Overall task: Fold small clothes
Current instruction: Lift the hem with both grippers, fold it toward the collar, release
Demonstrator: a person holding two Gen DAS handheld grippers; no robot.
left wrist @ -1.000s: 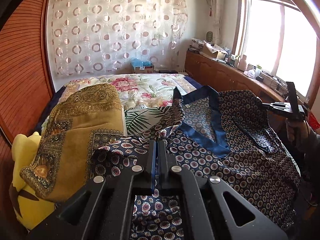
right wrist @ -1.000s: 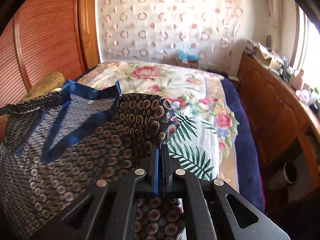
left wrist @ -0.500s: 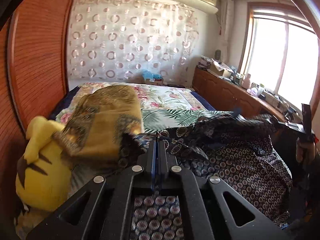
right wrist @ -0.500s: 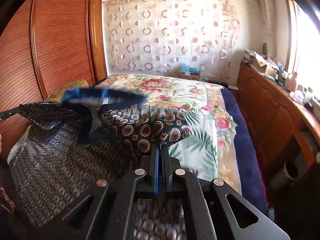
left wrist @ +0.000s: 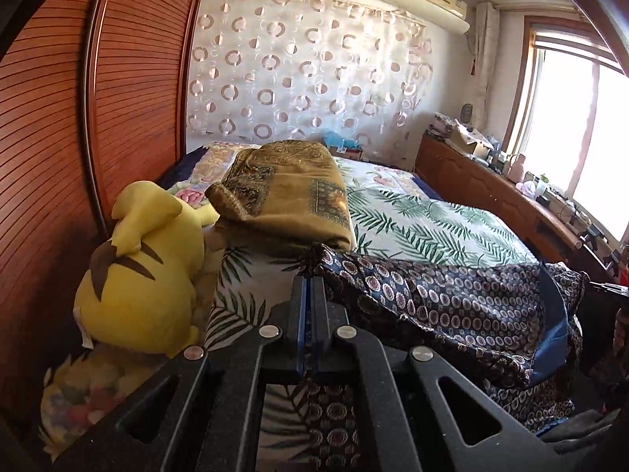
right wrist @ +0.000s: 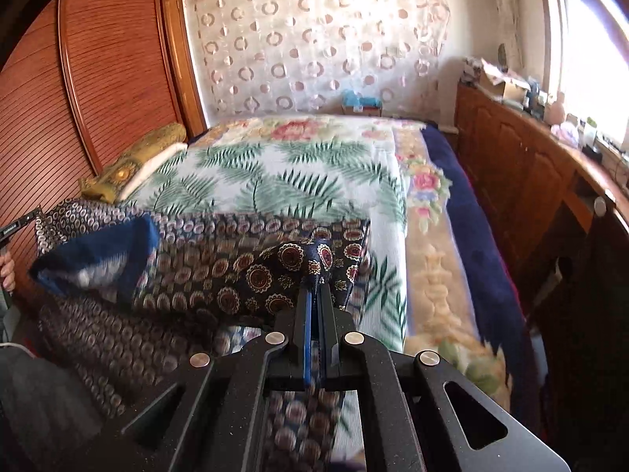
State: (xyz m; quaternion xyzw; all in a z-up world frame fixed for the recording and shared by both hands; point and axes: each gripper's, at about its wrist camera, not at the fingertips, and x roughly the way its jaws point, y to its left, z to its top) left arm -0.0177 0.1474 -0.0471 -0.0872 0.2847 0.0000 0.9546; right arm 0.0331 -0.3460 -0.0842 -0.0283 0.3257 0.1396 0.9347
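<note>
L gripper [left wrist: 310, 281] has its jaws pinched tight on one corner of the patterned garment [left wrist: 452, 306], navy w/ medallion print & blue trim. R gripper [right wrist: 314, 287] jaws likewise clamped on another corner, cloth bunched right at the tips. Garment hangs stretched btwn the two, over the near end of the bed [right wrist: 298, 173] w/ its palm-leaf cover. In the L view a yellow plush toy [left wrist: 145, 271] sits by the wooden wardrobe [left wrist: 59, 137], a folded gold blanket [left wrist: 287, 192] just beyond it. A hand [right wrist: 7, 271] shows at the R view's left edge.
</note>
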